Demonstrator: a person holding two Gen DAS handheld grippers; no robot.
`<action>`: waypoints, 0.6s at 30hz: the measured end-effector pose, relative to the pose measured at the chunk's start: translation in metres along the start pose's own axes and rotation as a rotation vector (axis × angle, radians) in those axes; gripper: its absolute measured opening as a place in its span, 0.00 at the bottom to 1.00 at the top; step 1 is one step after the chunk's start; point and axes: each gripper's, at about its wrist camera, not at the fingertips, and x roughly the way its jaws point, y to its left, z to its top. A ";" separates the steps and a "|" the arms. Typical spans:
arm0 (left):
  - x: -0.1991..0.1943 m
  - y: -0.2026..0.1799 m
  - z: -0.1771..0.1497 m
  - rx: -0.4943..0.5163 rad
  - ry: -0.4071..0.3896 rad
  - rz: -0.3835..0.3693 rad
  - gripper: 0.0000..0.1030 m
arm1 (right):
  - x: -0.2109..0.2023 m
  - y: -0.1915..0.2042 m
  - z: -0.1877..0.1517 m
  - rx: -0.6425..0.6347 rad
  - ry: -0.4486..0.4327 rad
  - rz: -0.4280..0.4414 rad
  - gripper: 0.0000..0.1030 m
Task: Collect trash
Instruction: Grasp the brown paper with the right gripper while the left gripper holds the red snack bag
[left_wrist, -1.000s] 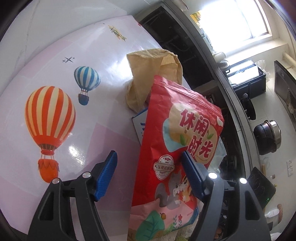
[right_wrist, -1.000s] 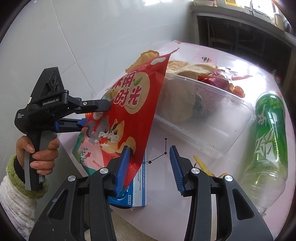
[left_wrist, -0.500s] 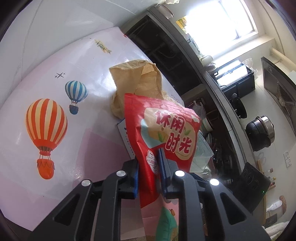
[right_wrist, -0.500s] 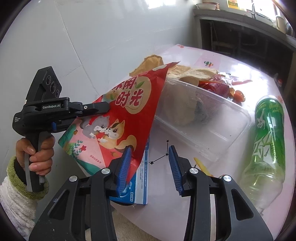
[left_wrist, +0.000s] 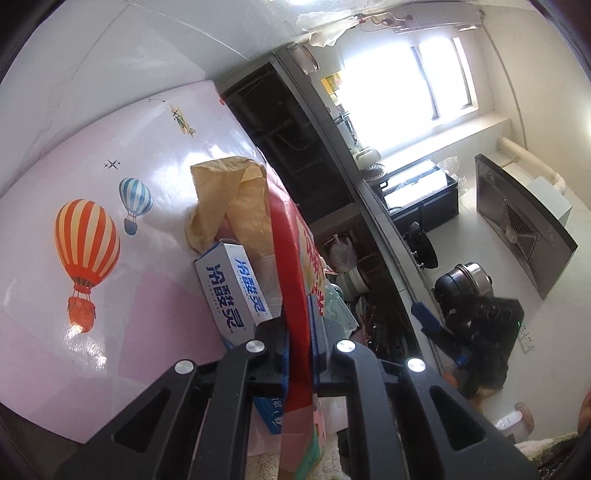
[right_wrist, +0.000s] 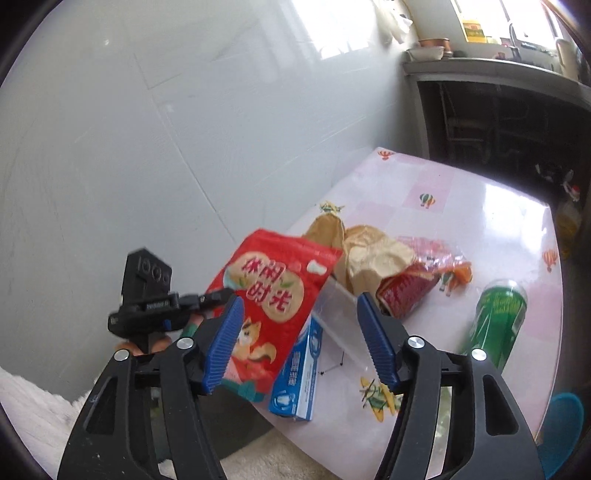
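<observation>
The red snack bag was pinched edge-on between the pressed-together fingers of the left gripper, and was held upright above the near edge of the pink surface. In the right wrist view the same bag was seen raised at the near left corner of the surface, close to the white tiled wall, with the left gripper clamped on its left side and a hand partly visible beneath it.

The fingers of the right gripper were spread and opening; nothing was pressed by their blue pads, though the bag's lower part and the blue and white box were framed between them from the camera's angle. The box lay at the near edge of the surface, with one end near the rim.

Open room was left on the far half of the surface, towards a dark shelf unit. The left side was closed off by the wall.

A clear plastic container was seen behind the box; its contents could not be made out. Crumpled brown paper lay beyond it, next to a red wrapper and clear packaging. A green bottle lay on its side near the right edge, well apart from the bag.
</observation>
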 end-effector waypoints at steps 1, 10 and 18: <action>-0.003 0.000 -0.002 -0.002 -0.006 -0.005 0.07 | 0.009 -0.004 0.015 -0.002 0.036 0.028 0.74; -0.023 0.008 -0.018 -0.032 -0.043 -0.017 0.07 | 0.151 -0.009 0.091 -0.132 0.342 -0.115 0.82; -0.030 0.018 -0.016 -0.044 -0.053 -0.015 0.07 | 0.252 -0.021 0.087 -0.242 0.532 -0.229 0.74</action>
